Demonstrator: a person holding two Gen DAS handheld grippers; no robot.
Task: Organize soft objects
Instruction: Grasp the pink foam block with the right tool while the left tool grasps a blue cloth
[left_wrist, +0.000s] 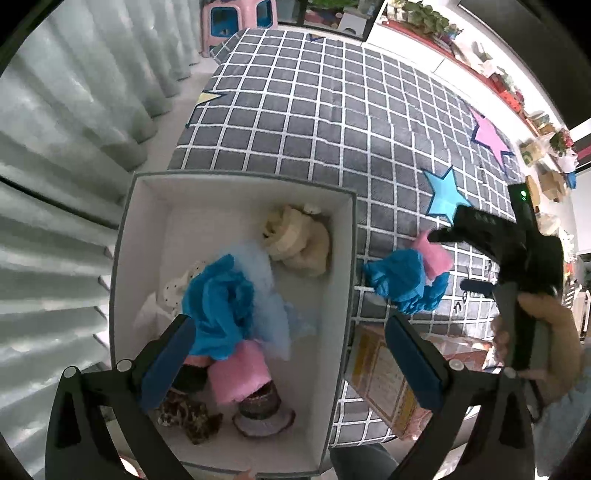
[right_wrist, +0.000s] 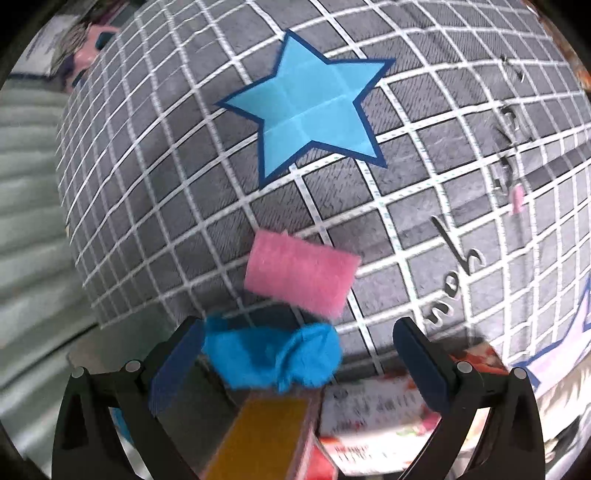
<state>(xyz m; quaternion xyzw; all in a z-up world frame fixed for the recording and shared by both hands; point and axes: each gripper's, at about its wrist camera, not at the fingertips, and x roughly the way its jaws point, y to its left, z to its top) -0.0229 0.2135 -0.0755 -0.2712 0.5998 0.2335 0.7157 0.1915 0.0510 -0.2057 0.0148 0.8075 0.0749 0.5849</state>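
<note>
A grey checked rug (left_wrist: 332, 122) with white grid lines covers the floor, carrying a blue star (right_wrist: 306, 107) and a pink star (left_wrist: 491, 134). A white box (left_wrist: 343, 258) sits on the rug's near-left edge, beside pale curtains (left_wrist: 74, 129). Inside it lie a blue cloth (left_wrist: 218, 306) over light blue tulle (left_wrist: 269, 295), a cream bundle (left_wrist: 299, 240), a pink roll (left_wrist: 240, 373), a spotted white piece (left_wrist: 177, 288) and a leopard-print scrap (left_wrist: 188, 413). Just right of the box stand printed cartons (left_wrist: 384, 384).

The left gripper (left_wrist: 291, 358) hovers over the box's right wall, jaws spread wide and empty. The right gripper (right_wrist: 299, 365) is also released, jaws wide apart. Between and just ahead of its jaws sits a second blue cloth (right_wrist: 273, 354) with a pink sponge (right_wrist: 299, 277) beyond it; the blue cloth touches the left finger (right_wrist: 177, 365). Whether the pair rests on the rug or hangs in air is unclear through the blur
</note>
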